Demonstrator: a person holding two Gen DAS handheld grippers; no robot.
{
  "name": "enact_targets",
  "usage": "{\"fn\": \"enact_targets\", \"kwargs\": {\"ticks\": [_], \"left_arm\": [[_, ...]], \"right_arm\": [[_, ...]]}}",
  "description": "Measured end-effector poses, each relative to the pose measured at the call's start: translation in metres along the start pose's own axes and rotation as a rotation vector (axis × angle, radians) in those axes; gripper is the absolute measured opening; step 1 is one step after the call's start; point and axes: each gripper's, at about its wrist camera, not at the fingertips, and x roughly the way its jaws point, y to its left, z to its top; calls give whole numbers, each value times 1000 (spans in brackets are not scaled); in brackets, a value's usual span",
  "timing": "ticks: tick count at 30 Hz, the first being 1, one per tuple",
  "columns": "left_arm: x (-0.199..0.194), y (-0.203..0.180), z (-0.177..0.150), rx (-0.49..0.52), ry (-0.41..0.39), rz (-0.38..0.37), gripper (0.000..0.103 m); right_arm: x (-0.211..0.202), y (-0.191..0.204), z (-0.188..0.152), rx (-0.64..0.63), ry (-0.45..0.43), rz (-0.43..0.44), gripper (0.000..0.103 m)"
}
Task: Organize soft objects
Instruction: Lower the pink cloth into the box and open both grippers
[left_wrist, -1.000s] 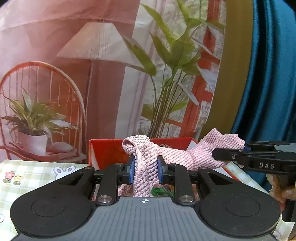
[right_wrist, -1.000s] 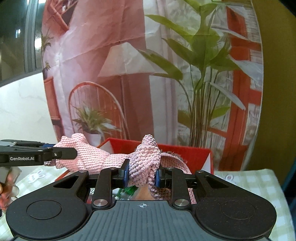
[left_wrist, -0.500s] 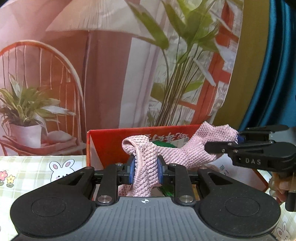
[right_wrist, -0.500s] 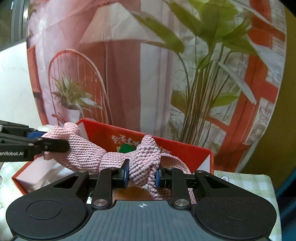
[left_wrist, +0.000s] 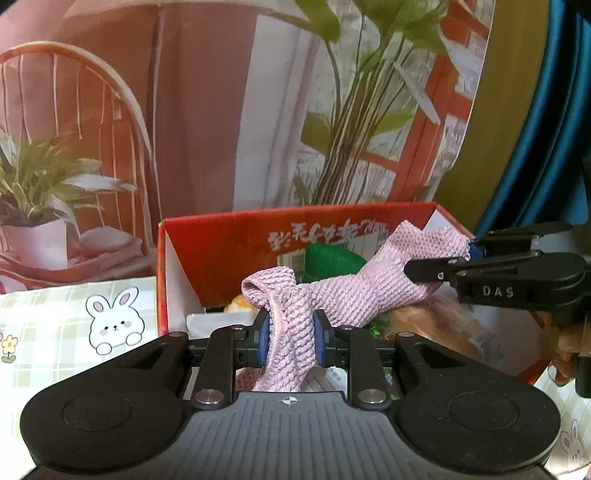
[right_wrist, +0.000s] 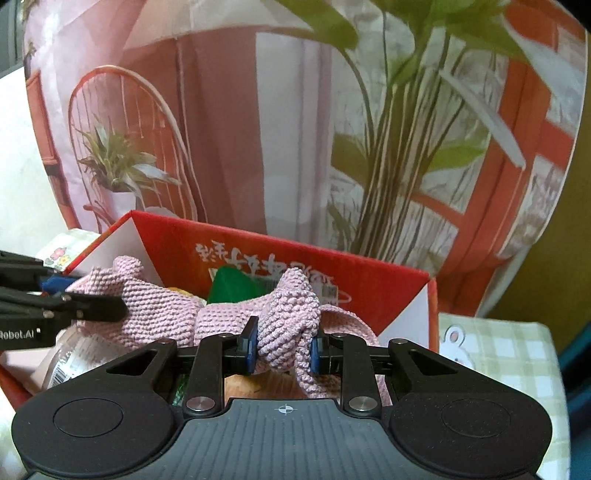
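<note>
Two hand-held black grippers carry a pink knitted cloth (left_wrist: 347, 291) over an open red cardboard box (left_wrist: 229, 254), each clamped on one end of the fabric. The left gripper (left_wrist: 290, 338) pinches a bunched fold between its blue pads (left_wrist: 263, 339), with the cloth running ahead and to its right to the right gripper (left_wrist: 436, 271), which bites the far corner; in its own view the right gripper (right_wrist: 282, 347) is likewise closed on a thick knot of the knit, the left gripper (right_wrist: 92, 308) showing at its left. Over the last second both tools have tipped downward and advanced, so the box, a moment ago only a red rim beneath the cloth, now opens ahead of and below the jaws, and the cloth sags across its mouth. Inside, beyond the fingers, lie a green soft item (left_wrist: 332, 258), something orange-yellow (left_wrist: 238, 306) and a clear plastic-wrapped package (left_wrist: 454, 325). The checked tablecloth with rabbit prints (left_wrist: 74, 325) spreads to the left of the left gripper. The cloth appears close to being stowed: lowering it further and releasing both grips looks like the remaining step, though loose ends may drape over the box wall.
</note>
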Motion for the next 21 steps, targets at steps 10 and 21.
{"fn": "enact_targets", "kwargs": {"ticks": [10,21], "left_arm": [[6,2,-4,-7,27,-1,25],[-2,-2,-5,-3,-14,21,42]], "right_arm": [[10,-7,-5,47,65,28,24],[15,-6,-6,56,109,-6,32]]}}
